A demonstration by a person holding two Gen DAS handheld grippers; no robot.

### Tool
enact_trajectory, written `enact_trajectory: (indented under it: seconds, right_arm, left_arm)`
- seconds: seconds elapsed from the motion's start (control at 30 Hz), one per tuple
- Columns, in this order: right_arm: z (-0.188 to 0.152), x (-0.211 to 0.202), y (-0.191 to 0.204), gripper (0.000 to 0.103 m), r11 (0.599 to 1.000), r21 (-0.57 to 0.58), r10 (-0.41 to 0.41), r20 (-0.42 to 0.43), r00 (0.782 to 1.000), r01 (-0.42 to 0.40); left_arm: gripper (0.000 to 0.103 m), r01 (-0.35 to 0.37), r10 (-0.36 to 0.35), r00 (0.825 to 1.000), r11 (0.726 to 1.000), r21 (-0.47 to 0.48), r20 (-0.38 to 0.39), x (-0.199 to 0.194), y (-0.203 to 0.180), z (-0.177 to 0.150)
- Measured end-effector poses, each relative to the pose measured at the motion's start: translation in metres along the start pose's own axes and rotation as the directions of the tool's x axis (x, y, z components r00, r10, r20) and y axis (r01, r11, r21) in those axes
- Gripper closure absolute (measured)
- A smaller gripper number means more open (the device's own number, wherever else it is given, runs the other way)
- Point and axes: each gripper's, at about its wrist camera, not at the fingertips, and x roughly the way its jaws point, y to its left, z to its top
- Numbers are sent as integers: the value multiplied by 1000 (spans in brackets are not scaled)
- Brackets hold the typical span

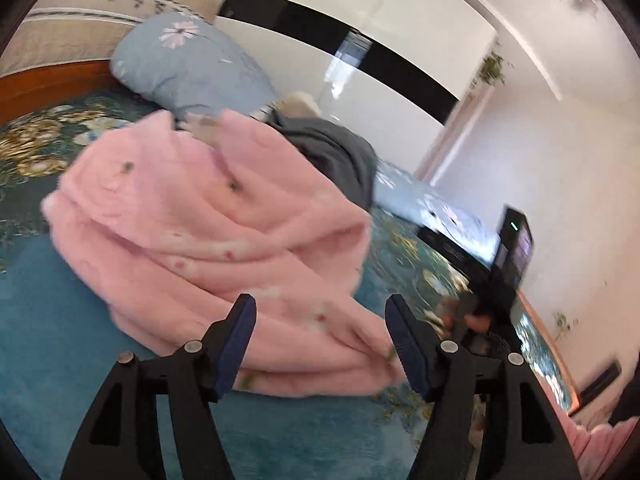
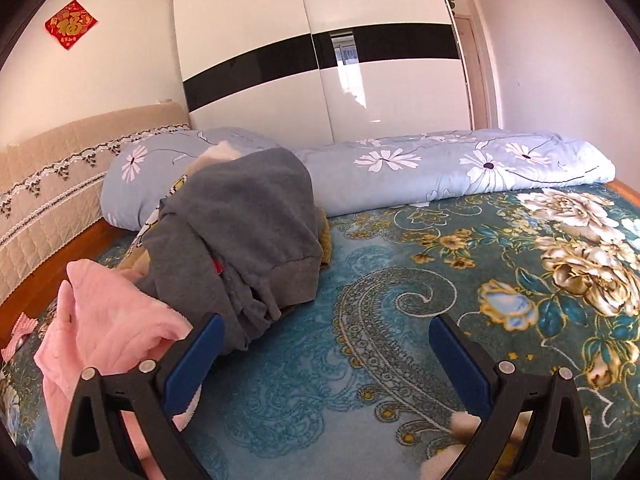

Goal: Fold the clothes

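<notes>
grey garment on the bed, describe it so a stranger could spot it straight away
On the teal floral bedspread, look before the long blue flowered quilt roll. The grey garment tops the heap there, plain and dark, unlike the fluffy pink garment beside it.

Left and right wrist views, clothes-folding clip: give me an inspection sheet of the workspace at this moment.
Surface: bed with teal floral blanket, bare in front of the right gripper.
Job's things: pink fleece garment lying in loose folds; grey garment heaped on a pile behind it.
Clutter: rolled light-blue floral quilt along the far edge; small checked pink cloth at the bed's left edge.
Grippers: left gripper open over the pink garment, pads not pressing it; right gripper open, nothing between the jaws.
Cables: nothing seen.
Surroundings: white wardrobe with a black band; padded beige headboard; red wall decoration.
</notes>
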Motion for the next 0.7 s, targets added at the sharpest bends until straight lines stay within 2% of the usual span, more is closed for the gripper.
enact_trajectory:
  seconds: [0.07, 0.13, 0.2, 0.27, 0.33, 0.4, 0.53, 0.7]
  right_arm:
    - [3, -10, 1, 0, 1000, -4, 10, 34, 999, -9]
    - [6, -20, 4, 0, 999, -19, 28, 61, 998, -27]
    - [8, -25, 14, 0, 996, -58, 64, 54, 996, -61]
    - [8, -29, 30, 0, 988, -102, 121, 25, 992, -118]
    - [7, -31, 48, 0, 969, -148, 198, -30, 980, -200]
    - [6, -34, 76, 0, 939, -201, 266, -89, 960, -279]
    - [3, -43, 141, 0, 892, -355, 262, -99, 960, -280]
    - [-19, -29, 228, 0, 832, -466, 269, -139, 953, -302]
  left_arm:
    - [31, -80, 84, 996, 992, -95, 33, -11, 43, 14]
    - [30, -154, 169, 983, 969, -194, 65, -20, 86, 25]
    - [25, -185, 217, 971, 947, -261, 99, -29, 126, 31]
    - [25, -210, 247, 964, 934, -290, 96, -30, 156, 37]
    - [25, -205, 245, 965, 928, -312, 96, -26, 179, 40]
    - [24, -151, 206, 971, 925, -348, 125, -24, 196, 36]
    - [18, -23, 100, 980, 915, -403, 172, -21, 215, 18]
    - [18, -18, 63, 991, 937, -348, 116, -14, 213, 30]
